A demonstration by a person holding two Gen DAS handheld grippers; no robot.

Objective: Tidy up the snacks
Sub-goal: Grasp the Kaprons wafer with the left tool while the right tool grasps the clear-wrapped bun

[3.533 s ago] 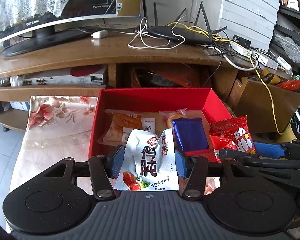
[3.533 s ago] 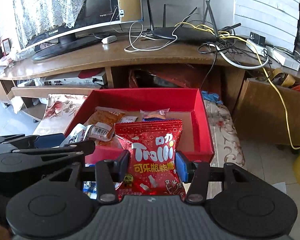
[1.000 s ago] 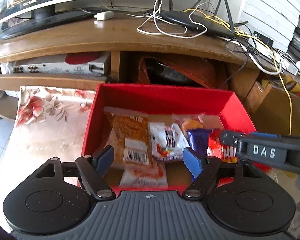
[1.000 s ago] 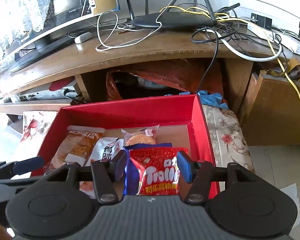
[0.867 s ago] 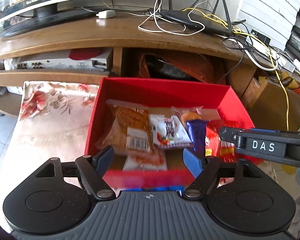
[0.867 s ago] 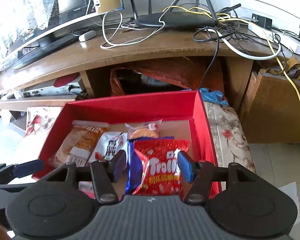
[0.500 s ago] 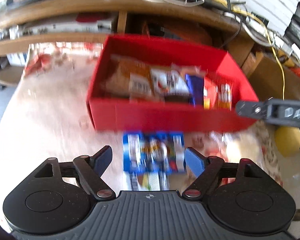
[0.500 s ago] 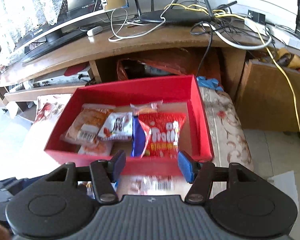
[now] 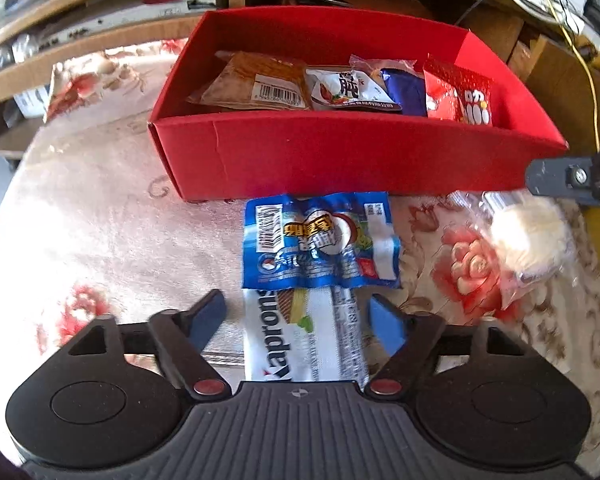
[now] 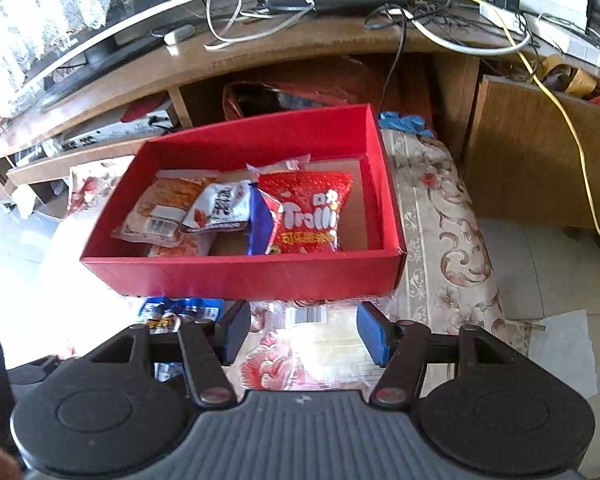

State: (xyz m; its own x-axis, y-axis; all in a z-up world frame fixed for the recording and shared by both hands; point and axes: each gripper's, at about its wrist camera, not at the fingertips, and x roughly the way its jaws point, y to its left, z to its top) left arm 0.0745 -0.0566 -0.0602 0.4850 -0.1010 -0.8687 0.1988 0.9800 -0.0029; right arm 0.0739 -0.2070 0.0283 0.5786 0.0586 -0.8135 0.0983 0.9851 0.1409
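Both tools withdrawn from red box [image 9: 340, 160], left tool [image 9: 298, 318] spread over wafer pack [image 9: 304, 336]

Both tools spread wide, nothing gripped.

The left tool [image 9: 298, 314] points forward and down, its blue-padded fingers [image 9: 206, 318] parted with clear space between them. The right tool [image 10: 300, 334] sits alongside at a similar forward tilt, its fingers [image 10: 374, 334] equally apart and gripping nothing; its dark tip juts into the left wrist view's right edge.
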